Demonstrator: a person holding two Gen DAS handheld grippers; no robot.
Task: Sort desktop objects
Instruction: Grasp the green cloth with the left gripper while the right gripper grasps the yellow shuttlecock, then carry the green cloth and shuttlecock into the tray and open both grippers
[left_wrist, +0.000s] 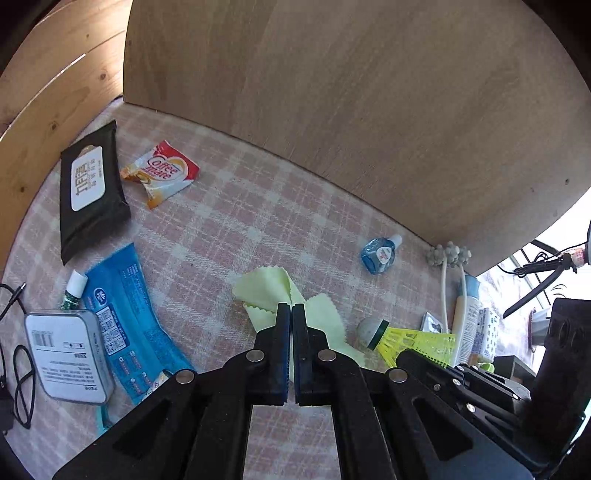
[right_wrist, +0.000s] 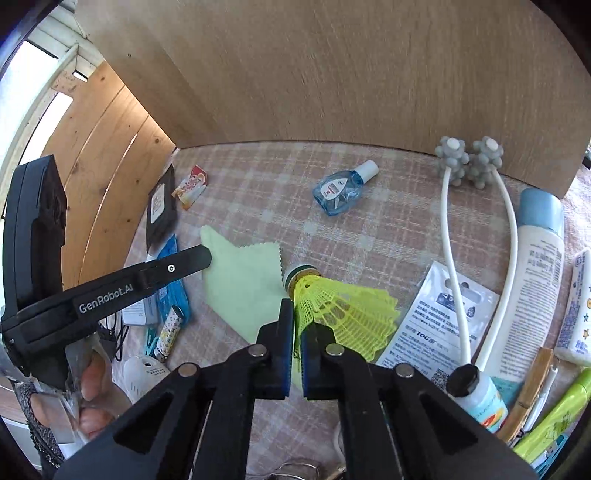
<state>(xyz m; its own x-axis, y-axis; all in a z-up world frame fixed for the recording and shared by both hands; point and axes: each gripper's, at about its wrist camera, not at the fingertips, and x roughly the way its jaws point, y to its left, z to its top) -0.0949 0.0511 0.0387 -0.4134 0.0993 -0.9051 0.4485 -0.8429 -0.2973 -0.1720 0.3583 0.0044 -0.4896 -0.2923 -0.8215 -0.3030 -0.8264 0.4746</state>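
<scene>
Surface (left_wrist: 236, 229): I see a pink and white checked cloth over it, with a wooden panel (left_wrist: 332, 92) standing at the back.
Yellow cloth (left_wrist: 262, 291): pale yellow, thin, with zigzag edges, lying flat and partly folded in the middle of the surface.
Shuttlecock (right_wrist: 340, 310): bright yellow plastic skirt like a net, white round head with a dark green band; it lies on its side just right of the yellow cloth, head toward the cloth.
Left claw (left_wrist: 291, 310): I see the jaws pressed together on a fold of the yellow cloth, so it is gripping the cloth.
Right claw (right_wrist: 296, 317): the jaws are shut on the edge of the shuttlecock skirt; the net passes between the blue pads.
Only in left view: black wipes pack (left_wrist: 90, 192), blue packet (left_wrist: 125, 325), white tin (left_wrist: 70, 354), all at the left side, and a black cable at the edge.
Only in right view: white lotion bottle (right_wrist: 532, 280), printed white sachet (right_wrist: 439, 321) under the massager (right_wrist: 469, 162), and the person's fingers (right_wrist: 92, 373) behind the left claw.
Both views: small blue bottle (right_wrist: 341, 188) near the panel, apart from both claws.
</scene>
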